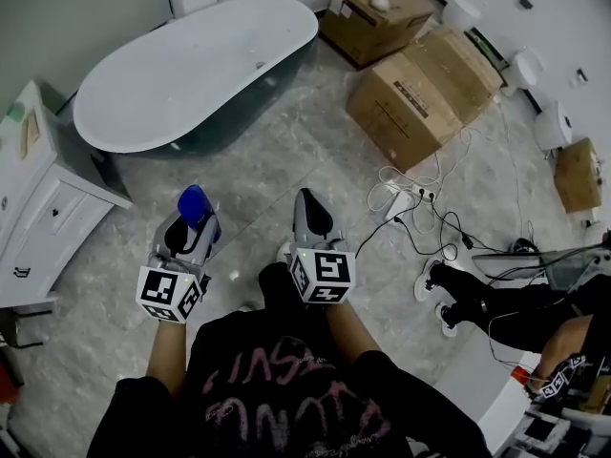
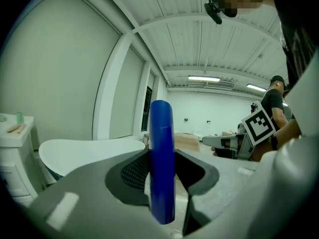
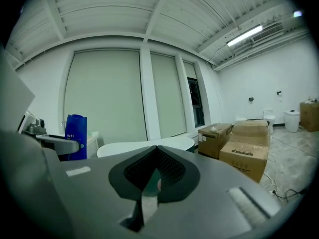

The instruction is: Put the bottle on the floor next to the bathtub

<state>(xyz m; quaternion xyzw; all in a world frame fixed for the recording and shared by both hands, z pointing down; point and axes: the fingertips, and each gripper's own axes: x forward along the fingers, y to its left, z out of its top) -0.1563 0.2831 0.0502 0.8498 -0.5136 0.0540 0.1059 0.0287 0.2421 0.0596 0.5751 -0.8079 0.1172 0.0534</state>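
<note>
1. Left gripper view: the left tongs (image 2: 160, 169) are closed on a blue bottle (image 2: 161, 148). The bottle stands upright between the two jaws, and its rounded top rises well above them.
2. In the right gripper view, the right tongs (image 3: 155, 169) have their jaws together, with only a thin slit between them, and they hold nothing.
3. In the head view both tongs are held out in front of the person's body, side by side and a little apart. Each one carries its marker cube on the near end.
4. The bottle is up in the air in the left tongs, above the grey marble-like floor (image 1: 286, 156), and does not touch it. It lies between the person and the bathtub (image 1: 191, 70).
5. The bathtub is white and oval with a dark outer wall. It stands on the floor ahead of the tongs and to their left, well apart from them.
6. A white cabinet (image 1: 38, 208) with drawers stands at the left, near the closer end of the bathtub. Small things lie on top of it, but I cannot tell what they are.
7. Brown cardboard boxes (image 1: 420, 89) stand on the floor to the right of the bathtub.
8. White cables (image 1: 406, 198) lie in loops on the floor just beside the nearest box.
9. At the far right another person (image 1: 516, 303) in dark trousers and white shoes sits low, with the legs stretched out toward the cables.
</note>
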